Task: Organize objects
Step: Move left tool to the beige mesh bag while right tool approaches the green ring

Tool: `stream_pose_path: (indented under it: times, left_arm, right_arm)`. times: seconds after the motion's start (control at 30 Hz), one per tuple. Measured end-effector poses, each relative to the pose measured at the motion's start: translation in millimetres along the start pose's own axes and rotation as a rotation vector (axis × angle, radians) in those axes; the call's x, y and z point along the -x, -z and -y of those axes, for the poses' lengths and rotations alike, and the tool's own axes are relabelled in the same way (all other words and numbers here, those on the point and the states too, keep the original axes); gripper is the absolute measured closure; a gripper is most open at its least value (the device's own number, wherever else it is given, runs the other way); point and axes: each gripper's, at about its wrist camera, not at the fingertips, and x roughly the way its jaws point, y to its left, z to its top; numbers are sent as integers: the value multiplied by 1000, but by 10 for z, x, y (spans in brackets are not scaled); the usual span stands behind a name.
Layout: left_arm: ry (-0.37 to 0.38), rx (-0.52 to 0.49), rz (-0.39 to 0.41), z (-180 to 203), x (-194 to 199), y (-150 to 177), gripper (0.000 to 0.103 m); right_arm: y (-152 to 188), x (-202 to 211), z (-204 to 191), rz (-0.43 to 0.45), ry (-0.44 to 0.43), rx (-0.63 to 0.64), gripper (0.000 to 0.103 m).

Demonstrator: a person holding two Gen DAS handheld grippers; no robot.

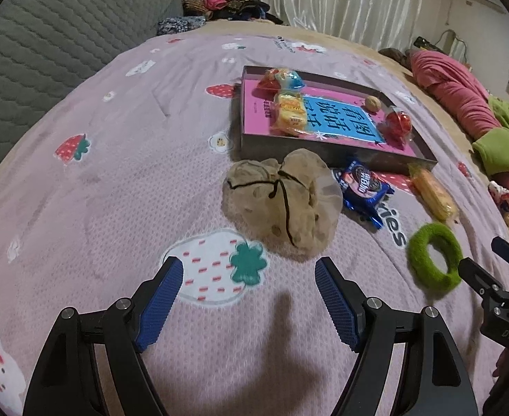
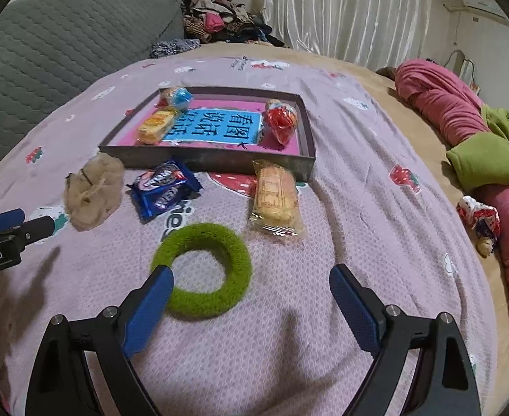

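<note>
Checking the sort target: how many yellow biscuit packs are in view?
2. One yellow biscuit pack lies inside the box, on its left side; the other lies on the pink blanket just outside the box's front wall.

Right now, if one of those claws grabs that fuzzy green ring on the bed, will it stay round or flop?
The green ring looks plush, so it would probably squash between the pads, then spring back. It likely weighs little. Lying flat on the blanket, it seems unlikely to roll.
</note>
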Motion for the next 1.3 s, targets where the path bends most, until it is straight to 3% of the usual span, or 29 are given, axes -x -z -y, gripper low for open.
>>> stream_pose_path:
  times: [0.37,0.43,0.73,0.8,0.87,0.97,1.07,1.3]
  left_arm:
    - [-5,-43,3,122,-394,-289,23]
    - [-5,-49,4,141,-486,-334,23]
    - [33,-36,-19,149,-842,-501,23]
    - [33,-39,-13,152,-872,-515,30]
    - [26,-38,-3,142,-886,-517,56]
    - [55,-33,-3,123,-893,-524,80]
    - [70,-33,1,112,-870,-516,92]
    - [80,-21,21,95,-784,-449,94]
  right_arm:
    - [-76,-332,69,-43,-6,-45,12]
    - [-80,-393,67,-52,-20,-47,22]
    - [-50,-522,-76,-43,-85,6,52]
    - [-49,-519,-80,-37,-101,10,60]
    - [-50,-502,-71,-27,-115,10,71]
    - [-44,-472,-37,2,-139,-5,79]
    - [-22,-460,-15,11,-160,-18,83]
    - [28,-370,80,39,-206,-59,88]
